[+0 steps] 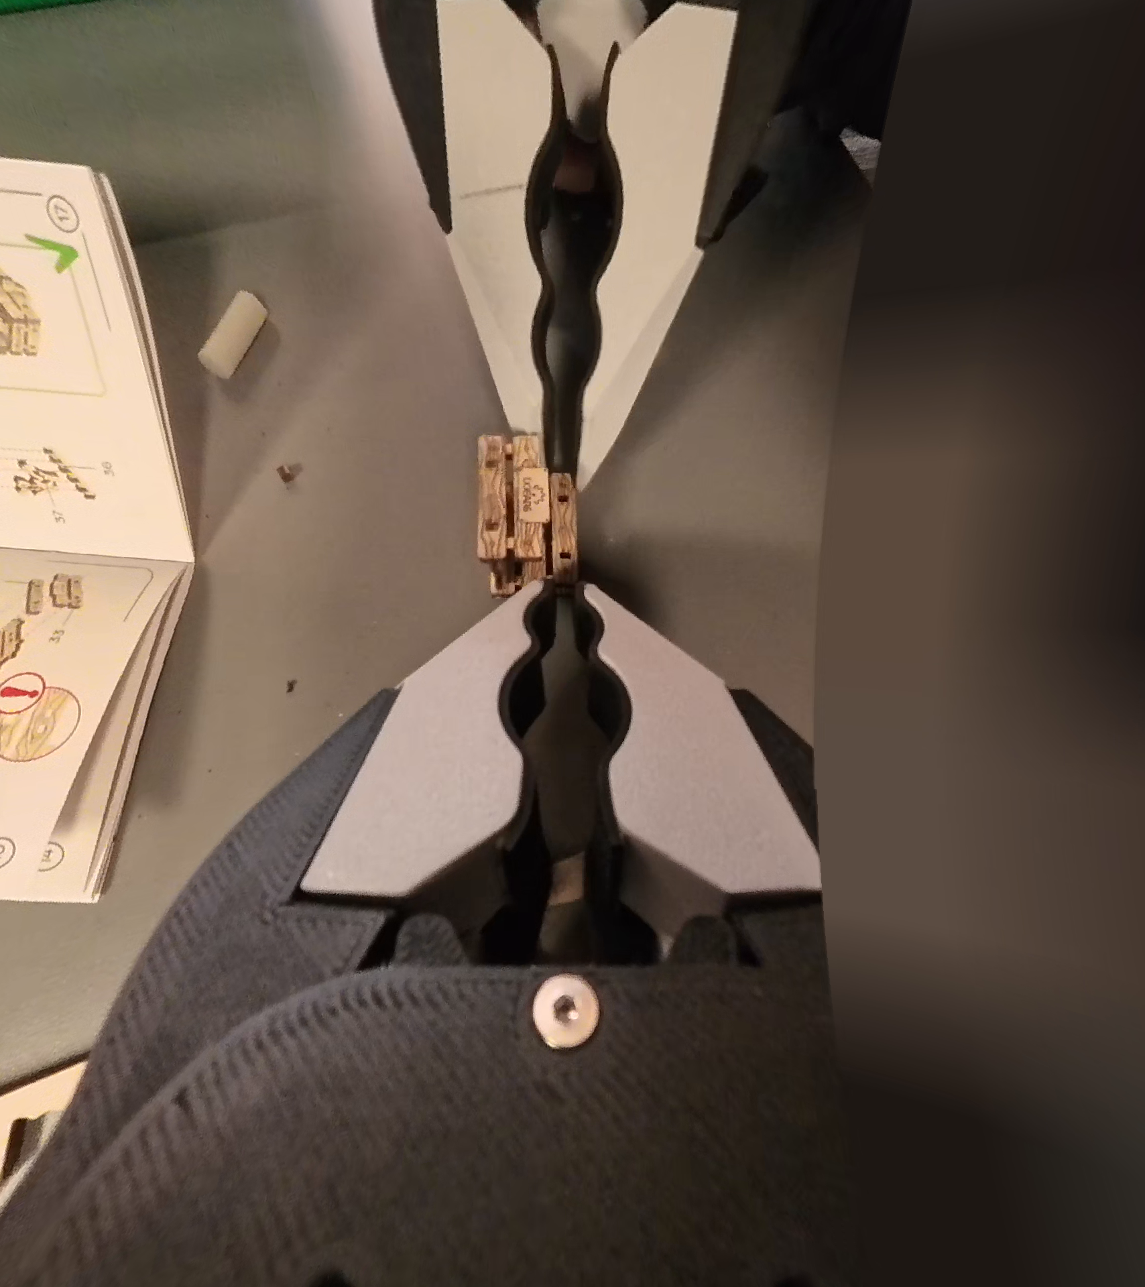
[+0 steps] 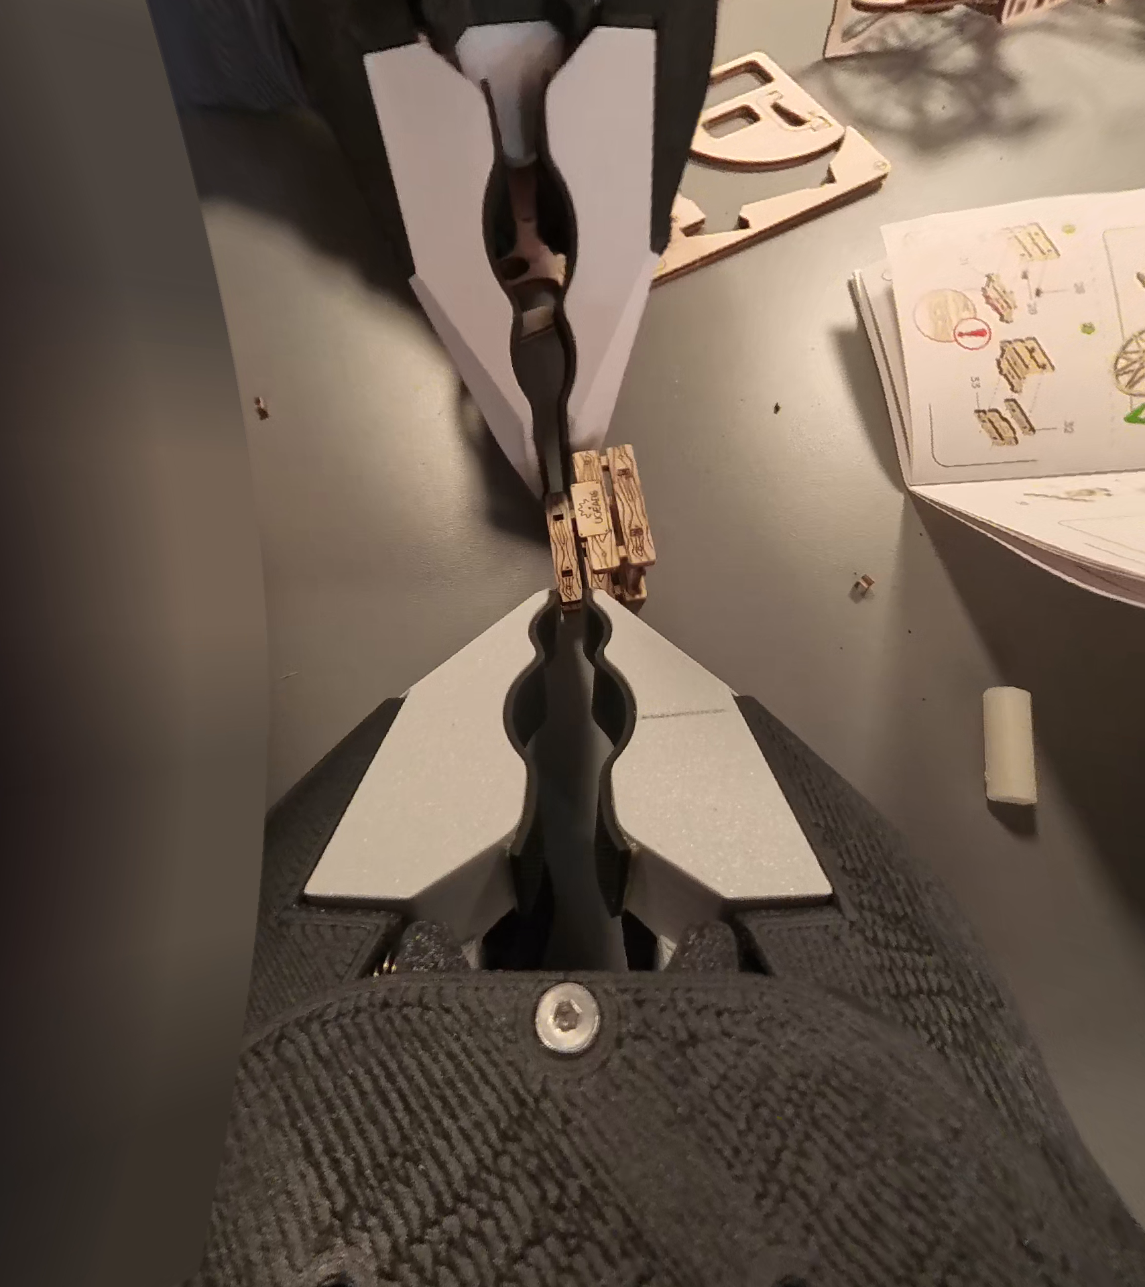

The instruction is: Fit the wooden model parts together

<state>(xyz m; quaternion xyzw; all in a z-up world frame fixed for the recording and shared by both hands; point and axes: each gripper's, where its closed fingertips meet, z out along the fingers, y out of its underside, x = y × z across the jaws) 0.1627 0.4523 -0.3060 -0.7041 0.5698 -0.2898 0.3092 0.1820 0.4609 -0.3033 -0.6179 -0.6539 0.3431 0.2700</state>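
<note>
Two hand-held grippers meet tip to tip above the grey tabletop (image 1: 347, 418): the left hand-held gripper (image 1: 564, 588) and the right hand-held gripper (image 2: 573, 602) each clench one end of the small wooden model part (image 1: 528, 512). An open instruction booklet (image 1: 33, 487) and a white cylinder (image 1: 235, 334) lie nearby.

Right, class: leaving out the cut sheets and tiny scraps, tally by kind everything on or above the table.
Claws: 2 (left claw, right claw)
Wooden model: 1
Booklet: 1
White stick: 1
Total: 5
</note>
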